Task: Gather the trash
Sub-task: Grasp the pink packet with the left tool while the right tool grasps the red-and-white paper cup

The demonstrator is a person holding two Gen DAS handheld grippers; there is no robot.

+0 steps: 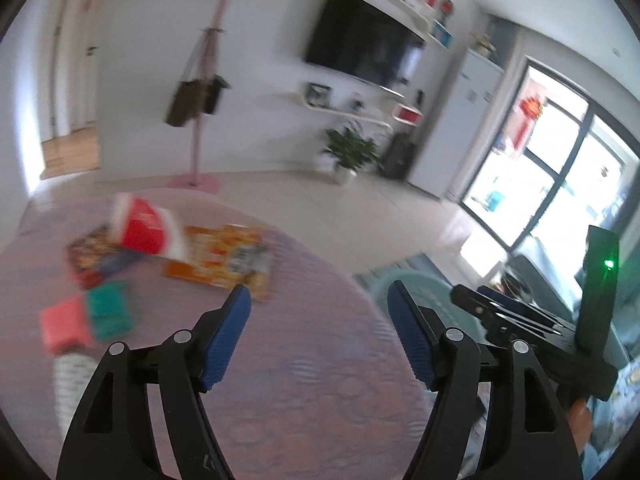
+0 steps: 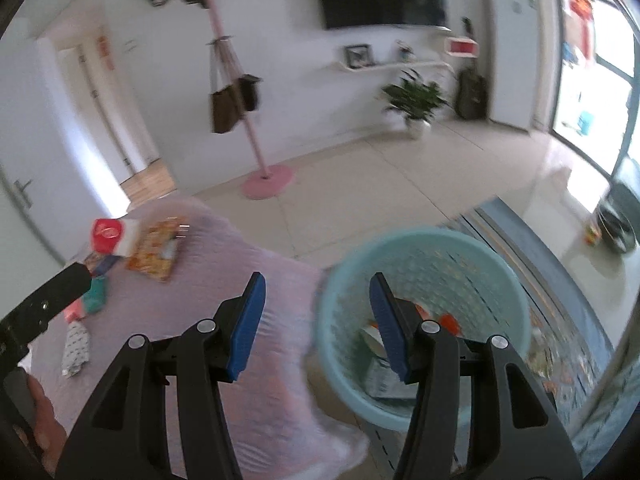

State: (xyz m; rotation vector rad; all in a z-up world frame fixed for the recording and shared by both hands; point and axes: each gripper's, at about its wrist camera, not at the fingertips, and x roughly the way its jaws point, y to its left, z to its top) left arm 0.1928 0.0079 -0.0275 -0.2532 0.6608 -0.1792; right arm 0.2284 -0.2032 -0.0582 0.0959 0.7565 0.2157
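Ahead of both claws, across pale floor tiles, stand a pink coat stand (image 2: 256, 128) with bags hung on it, a potted plant (image 2: 416, 100) and a dark wall television (image 1: 364, 46); nothing lies between either claw and the table (image 1: 280, 360), which is draped in a pinkish patterned cover.

The trash sits on the table, ahead and to the left of the left claw (image 1: 318, 336): a red and white paper cup (image 1: 146, 230) tipped on its side, leaning over a dark printed packet (image 1: 92, 256) and touching an orange snack wrapper (image 1: 222, 258). Nearer are a teal packet (image 1: 109, 310) and a pink packet (image 1: 64, 326) side by side, and a white dotted wrapper (image 1: 70, 376) just behind them. All are blurred.

A light blue basket (image 2: 512, 280) stands on the floor under the right claw (image 2: 316, 324), beside the table edge, with orange and white scraps in it.

Both claws are spread, with nothing between the blue pads.
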